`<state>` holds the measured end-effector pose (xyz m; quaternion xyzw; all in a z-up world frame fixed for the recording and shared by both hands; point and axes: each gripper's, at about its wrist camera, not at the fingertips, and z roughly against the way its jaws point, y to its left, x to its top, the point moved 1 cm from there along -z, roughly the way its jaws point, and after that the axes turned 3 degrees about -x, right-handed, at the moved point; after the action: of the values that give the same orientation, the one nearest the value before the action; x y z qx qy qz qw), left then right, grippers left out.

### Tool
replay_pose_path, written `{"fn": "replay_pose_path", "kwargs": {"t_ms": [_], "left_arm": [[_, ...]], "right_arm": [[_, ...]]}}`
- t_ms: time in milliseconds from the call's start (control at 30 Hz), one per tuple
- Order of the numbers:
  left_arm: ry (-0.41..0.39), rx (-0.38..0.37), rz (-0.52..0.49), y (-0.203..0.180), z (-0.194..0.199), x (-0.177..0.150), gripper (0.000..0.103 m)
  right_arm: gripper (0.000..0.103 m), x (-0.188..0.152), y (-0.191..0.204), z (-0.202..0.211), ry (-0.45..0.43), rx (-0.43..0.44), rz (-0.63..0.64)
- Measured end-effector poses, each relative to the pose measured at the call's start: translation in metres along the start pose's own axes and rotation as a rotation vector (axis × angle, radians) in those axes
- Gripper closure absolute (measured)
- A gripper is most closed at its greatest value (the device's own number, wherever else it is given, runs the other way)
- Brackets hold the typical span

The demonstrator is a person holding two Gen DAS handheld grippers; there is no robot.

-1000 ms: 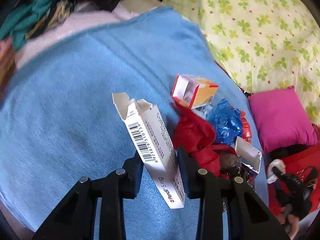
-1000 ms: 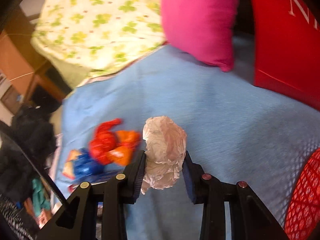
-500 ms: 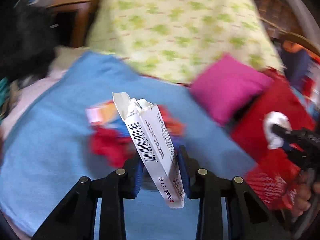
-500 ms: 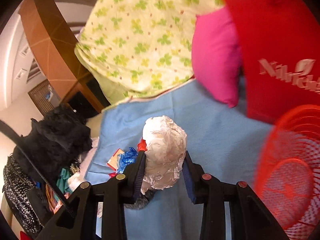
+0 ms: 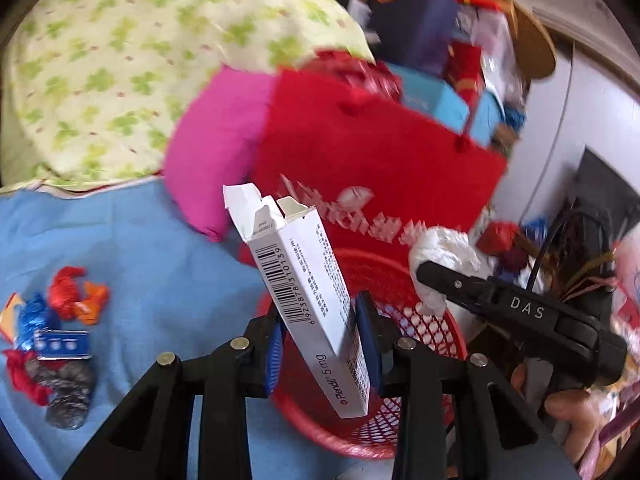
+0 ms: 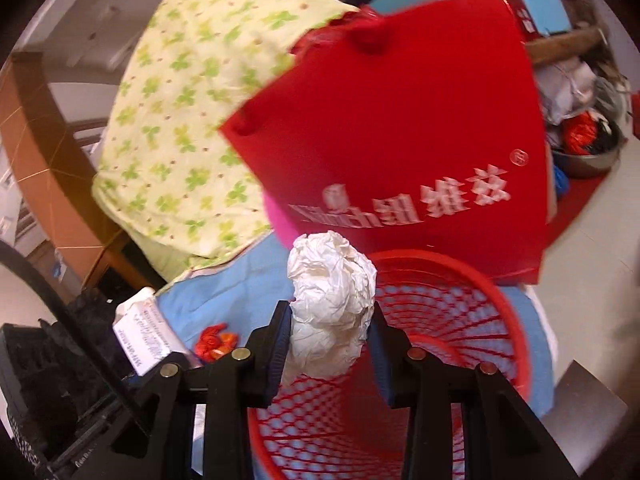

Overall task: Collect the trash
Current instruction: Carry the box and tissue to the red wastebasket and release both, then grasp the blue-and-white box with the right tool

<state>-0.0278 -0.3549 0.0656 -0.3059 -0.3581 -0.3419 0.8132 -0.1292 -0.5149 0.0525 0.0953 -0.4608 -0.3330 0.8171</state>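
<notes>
My left gripper is shut on a white medicine box with a barcode, its torn flaps up. It hangs over the near rim of a red mesh basket. My right gripper carries a crumpled white paper ball above the same basket. Its jaws are opening, with the ball still wedged between the pads. From the left wrist view, the paper ball and one of the right gripper's fingers show beside the box. A heap of wrappers and a foil ball lie on the blue blanket.
A red paper bag with white lettering stands right behind the basket. A pink cushion and a clover-print quilt lie beyond it. Boxes and clutter crowd the far right, and a hand grips the right tool.
Both grippers have swung away from the wrapper heap to above the red basket, each carrying its piece. The right jaws have spread slightly around the paper ball.
</notes>
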Motion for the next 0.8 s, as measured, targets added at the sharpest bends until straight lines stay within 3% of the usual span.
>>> {"fn": "replay_pose_path", "kwargs": {"t_ms": [67, 133, 200, 233, 467, 633, 800], "left_arm": [[0.037, 0.025, -0.022, -0.009, -0.017, -0.002, 0.067], [0.076, 0.049, -0.038, -0.013, -0.032, -0.004, 0.062], [0.082, 0.055, -0.043, -0.013, -0.037, -0.005, 0.048], [0.075, 0.069, -0.047, -0.014, -0.038, -0.002, 0.046], [-0.027, 0.123, -0.028, 0.014, 0.01, -0.009, 0.044], [-0.088, 0.278, 0.052, 0.082, 0.063, -0.037, 0.041], [-0.117, 0.552, 0.159, 0.164, 0.12, -0.086, 0.039]], "right_arm": [[0.047, 0.001, -0.013, -0.006, 0.02, -0.02, -0.015], [0.042, 0.001, -0.022, -0.011, 0.036, -0.031, -0.031], [0.042, 0.0, -0.027, -0.013, 0.036, -0.03, -0.039], [0.042, 0.0, -0.028, -0.013, 0.032, -0.028, -0.043], [0.042, 0.0, -0.011, 0.008, -0.084, 0.03, -0.01], [0.042, -0.013, 0.044, 0.023, -0.173, 0.166, 0.122], [0.041, -0.044, 0.116, 0.022, -0.154, 0.4, 0.271]]}}
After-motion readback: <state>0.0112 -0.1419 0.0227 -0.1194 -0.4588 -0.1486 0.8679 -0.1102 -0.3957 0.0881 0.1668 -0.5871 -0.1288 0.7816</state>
